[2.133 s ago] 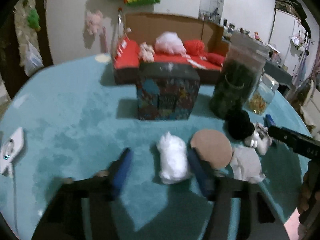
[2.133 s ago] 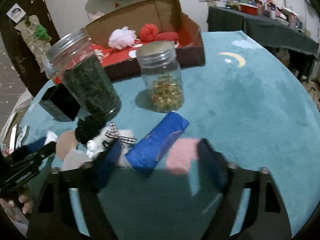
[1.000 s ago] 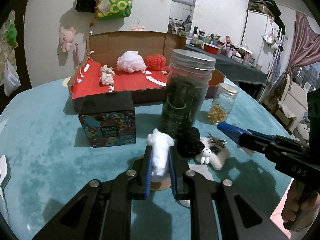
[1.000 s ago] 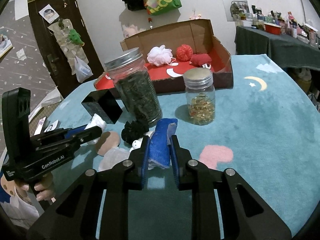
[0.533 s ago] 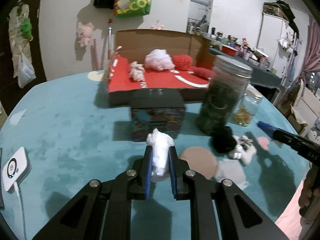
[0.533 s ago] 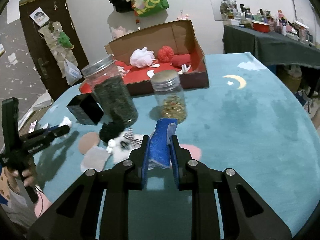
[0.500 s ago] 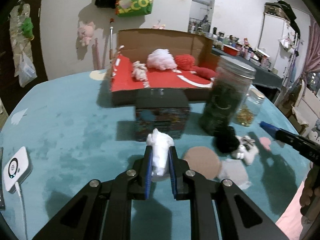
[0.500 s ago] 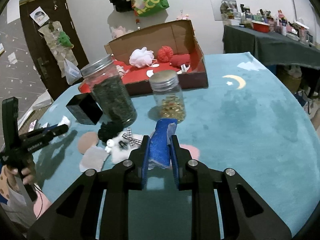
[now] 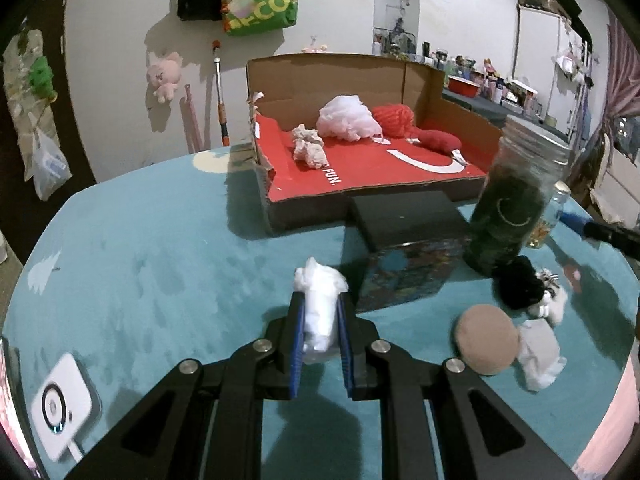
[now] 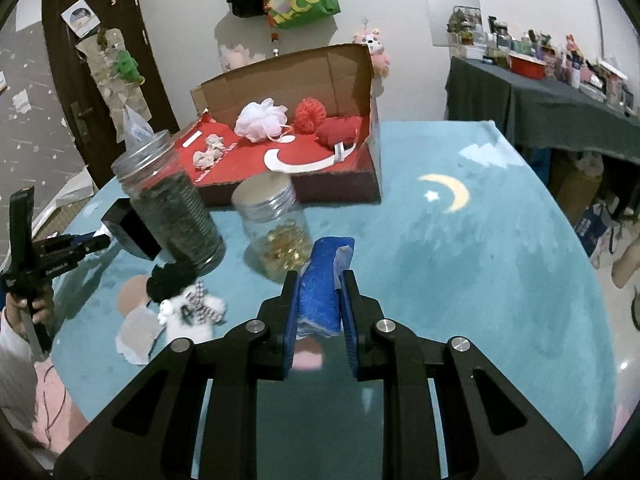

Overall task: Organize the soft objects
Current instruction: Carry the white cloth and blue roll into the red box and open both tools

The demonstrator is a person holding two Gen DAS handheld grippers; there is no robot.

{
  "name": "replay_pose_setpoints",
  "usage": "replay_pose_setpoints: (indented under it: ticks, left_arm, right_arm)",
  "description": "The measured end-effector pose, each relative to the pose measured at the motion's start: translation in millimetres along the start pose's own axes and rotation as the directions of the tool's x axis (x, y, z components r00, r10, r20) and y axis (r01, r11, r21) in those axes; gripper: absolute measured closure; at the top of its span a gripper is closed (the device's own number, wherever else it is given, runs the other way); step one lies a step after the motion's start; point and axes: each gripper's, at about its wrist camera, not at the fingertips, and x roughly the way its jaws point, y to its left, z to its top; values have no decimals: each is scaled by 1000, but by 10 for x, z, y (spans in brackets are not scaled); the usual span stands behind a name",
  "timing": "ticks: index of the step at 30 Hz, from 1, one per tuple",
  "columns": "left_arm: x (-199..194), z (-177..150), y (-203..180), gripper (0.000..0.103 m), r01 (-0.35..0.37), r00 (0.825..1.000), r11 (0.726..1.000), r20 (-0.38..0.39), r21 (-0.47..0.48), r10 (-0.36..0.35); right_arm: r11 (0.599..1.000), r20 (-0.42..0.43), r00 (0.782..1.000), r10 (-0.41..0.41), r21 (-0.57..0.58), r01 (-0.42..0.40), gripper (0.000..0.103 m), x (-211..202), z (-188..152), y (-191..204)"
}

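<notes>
My left gripper (image 9: 320, 308) is shut on a white cotton wad (image 9: 320, 304), held above the teal table. A blue sponge (image 10: 322, 284) is clamped in my right gripper (image 10: 319, 280), which is shut and lifted over the table. The open cardboard box (image 9: 360, 164) with a red floor holds a white mesh puff (image 9: 348, 118), red yarn (image 9: 394, 120), a red pouch and a small beige toy (image 9: 308, 150). On the table lie a black pom-pom (image 9: 518, 284), a small white plush (image 10: 192, 308), a tan round pad (image 9: 486, 346) and a grey-white cloth (image 9: 538, 354).
A tall jar of dark green stuff (image 9: 514, 200), a small jar of golden beads (image 10: 278, 232) and a black printed box (image 9: 408, 248) stand in front of the cardboard box. A white device (image 9: 64, 404) lies at the table's left edge. A hand (image 10: 24, 300) holds the left gripper.
Both grippers closed on their objects and lifted them from the table. Since then the left gripper with the cotton has shifted left; the right has edged closer to the jars.
</notes>
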Motion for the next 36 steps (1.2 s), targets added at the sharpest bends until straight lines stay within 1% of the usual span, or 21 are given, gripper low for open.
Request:
replay_pose_setpoints:
  ticks: [4,7,11,15,19,23,26,29,31,33,36]
  left_arm:
    - [72,65,79,87,-11,1000,999,21,48,10]
    - [124,158,144,87,12,999,997,32,70,-14]
    - [148,281,160,87,42,998,992,48,117,-47]
    - [121,443,138,87,47,995,983,74,179,-61]
    - [115,642,116,87,60,993,977,89,207,-80]
    - [165,861,25,87,92,989,968,91,232,-115]
    - [287,1013,-69,87,106,989,964,72,243,-127]
    - [484,1171,-139,86,131,990,965,18,227,-139]
    - [628,1262,-174,86,148,989,966,-22,214,-146]
    - [785,1349,-205,86,143,989,968,-65,206,-133]
    - [1015,1445,-243,86,136,985,969,-130,205,-111]
  right_arm:
    - [999,3,1000,9,-47,-9,84,68,99,-55]
    - [996,9,1000,2,-94,-1,84,138,197,-72]
    - [991,5,999,36,-126,-35,84,246,328,-119]
    - [986,9,998,62,-153,-60,84,311,439,-129]
    - [982,25,996,91,-166,-85,84,358,617,-135]
    - [976,41,993,114,-192,-104,84,428,842,-75]
    - [972,27,993,117,-209,-109,84,561,1016,3]
    - [969,-16,995,101,-227,-101,84,775,1171,97]
    - [964,-64,995,82,-247,-95,84,951,1243,171]
    - [961,-99,994,44,-266,-69,84,1114,1282,227]
    - [958,-176,984,2,-283,-52,84,1372,1323,284]
